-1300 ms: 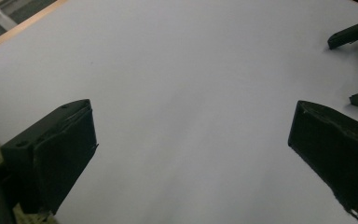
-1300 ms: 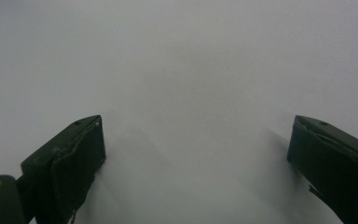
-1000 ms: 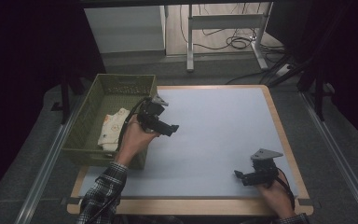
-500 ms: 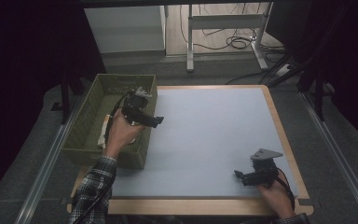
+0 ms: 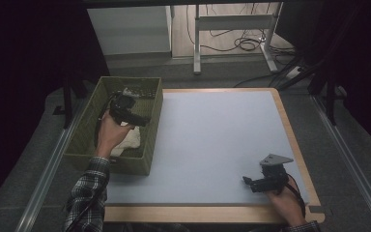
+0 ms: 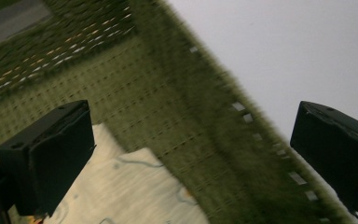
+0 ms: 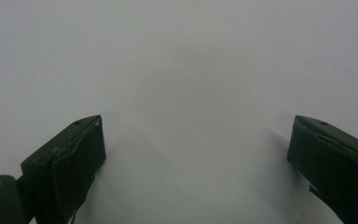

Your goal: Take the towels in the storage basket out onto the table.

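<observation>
A green woven basket [image 5: 147,121] stands at the table's left edge with a cream cloth [image 5: 125,141] lying in it. My left gripper [image 5: 142,120] hovers over the basket's right side, open, with nothing between its jaws. In the left gripper view the cream cloth [image 6: 121,191] lies below the left jaw and the basket wall [image 6: 214,135] runs diagonally between the jaws. My right gripper [image 5: 249,182] rests low over the pale mat near the front right corner, open and empty. In the right gripper view both jaws stand wide apart over the bare mat [image 7: 191,93].
The pale mat [image 5: 212,140] covers the wooden-edged table [image 5: 294,145]. A pale item [image 5: 131,92] lies at the basket's far end. Beyond the table are a metal stand's legs [image 5: 232,29] and cables on the floor.
My left gripper has moved left from above the mat to over the basket. The right gripper has stayed in place.
</observation>
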Demonstrator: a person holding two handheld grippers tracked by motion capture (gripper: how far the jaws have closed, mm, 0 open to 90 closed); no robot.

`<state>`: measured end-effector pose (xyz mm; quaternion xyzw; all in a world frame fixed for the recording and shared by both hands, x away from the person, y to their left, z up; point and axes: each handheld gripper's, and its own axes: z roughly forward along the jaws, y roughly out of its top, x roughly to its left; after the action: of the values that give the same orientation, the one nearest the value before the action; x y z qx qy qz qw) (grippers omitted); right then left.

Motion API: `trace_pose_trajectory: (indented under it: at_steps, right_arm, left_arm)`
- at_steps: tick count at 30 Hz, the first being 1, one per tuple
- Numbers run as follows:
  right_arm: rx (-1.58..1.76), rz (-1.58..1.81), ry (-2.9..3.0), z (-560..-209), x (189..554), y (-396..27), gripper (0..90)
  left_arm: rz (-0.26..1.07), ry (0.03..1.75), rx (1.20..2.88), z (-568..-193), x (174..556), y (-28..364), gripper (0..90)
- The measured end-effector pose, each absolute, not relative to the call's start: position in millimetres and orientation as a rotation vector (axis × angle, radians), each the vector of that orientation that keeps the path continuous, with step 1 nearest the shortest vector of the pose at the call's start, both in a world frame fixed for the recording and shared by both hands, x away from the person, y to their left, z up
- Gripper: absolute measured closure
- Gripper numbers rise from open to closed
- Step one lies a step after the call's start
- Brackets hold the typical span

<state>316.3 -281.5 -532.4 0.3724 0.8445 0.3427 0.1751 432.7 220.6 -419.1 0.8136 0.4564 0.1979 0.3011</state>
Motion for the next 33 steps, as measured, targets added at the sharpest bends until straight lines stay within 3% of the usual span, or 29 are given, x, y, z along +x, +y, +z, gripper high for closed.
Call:
trace_pose_trajectory:
  at_steps: [10, 27, 29, 33]
  right_arm:
    - [1.056, 0.972, 2.393, -532.4, 316.3, -281.4, 4.1]
    - [1.056, 0.973, 2.392, -532.4, 316.4, -281.4, 4.1]
    - [1.056, 0.973, 2.392, -532.4, 316.4, -281.4, 4.1]
    - [1.055, 0.973, 2.392, -532.4, 316.4, -281.4, 4.2]
  left_arm:
    - [0.515, 1.368, 2.207, -443.1, 447.2, 251.7, 0.0]
    - [0.215, 1.670, 2.382, -502.1, 474.6, 276.4, 3.4]
    - [0.176, 1.690, 2.434, -506.1, 475.4, 276.3, 5.8]
    - [0.082, 1.705, 2.380, -505.0, 474.4, 280.6, 28.0]
